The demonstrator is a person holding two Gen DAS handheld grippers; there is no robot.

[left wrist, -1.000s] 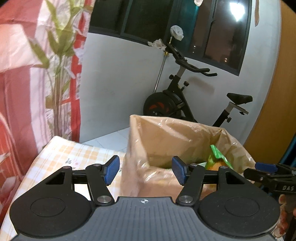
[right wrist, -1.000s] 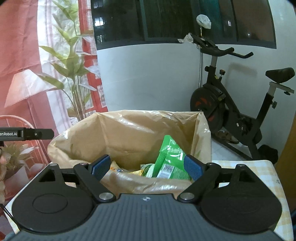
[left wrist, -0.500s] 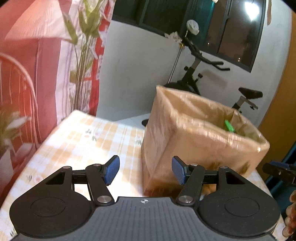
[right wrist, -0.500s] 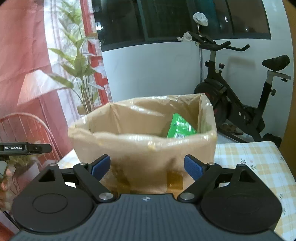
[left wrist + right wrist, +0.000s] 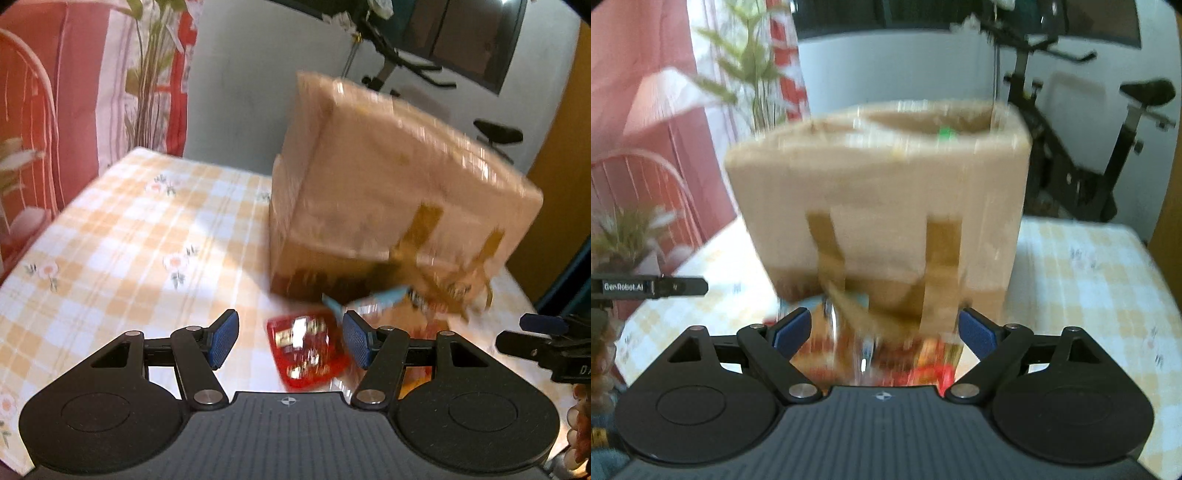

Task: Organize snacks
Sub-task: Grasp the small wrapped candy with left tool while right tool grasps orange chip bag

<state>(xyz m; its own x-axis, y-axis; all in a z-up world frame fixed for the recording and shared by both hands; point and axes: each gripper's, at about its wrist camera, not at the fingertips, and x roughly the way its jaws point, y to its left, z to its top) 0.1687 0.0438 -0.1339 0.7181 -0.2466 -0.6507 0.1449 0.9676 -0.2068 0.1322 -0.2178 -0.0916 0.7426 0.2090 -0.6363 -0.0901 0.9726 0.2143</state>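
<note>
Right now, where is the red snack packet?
In the left wrist view the red snack packet lies flat on the checked tablecloth, just ahead of the open left gripper, in front of the brown paper bag.

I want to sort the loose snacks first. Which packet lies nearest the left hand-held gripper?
The red packet, flat on the checked tablecloth between the left hand-held gripper's open fingers. The light blue packet lies farther off, against the paper bag.
</note>
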